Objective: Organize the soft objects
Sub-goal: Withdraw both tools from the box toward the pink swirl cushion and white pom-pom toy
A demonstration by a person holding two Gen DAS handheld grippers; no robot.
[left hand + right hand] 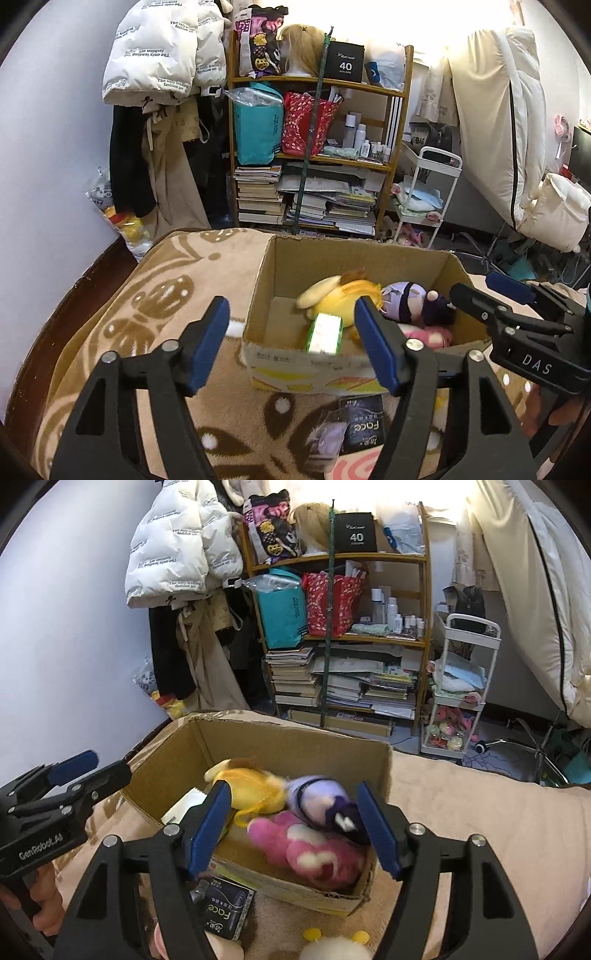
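Plush toys (295,819) in cardboard box (258,746), black packet (225,912) just outside

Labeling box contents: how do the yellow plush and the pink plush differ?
The yellow plush lies toward the cardboard box's far wall; the pink plush lies against the near wall. The yellow plush has long yellow hair strands; the pink plush has white patches. Both are soft toys inside the box, touching the purple plush.
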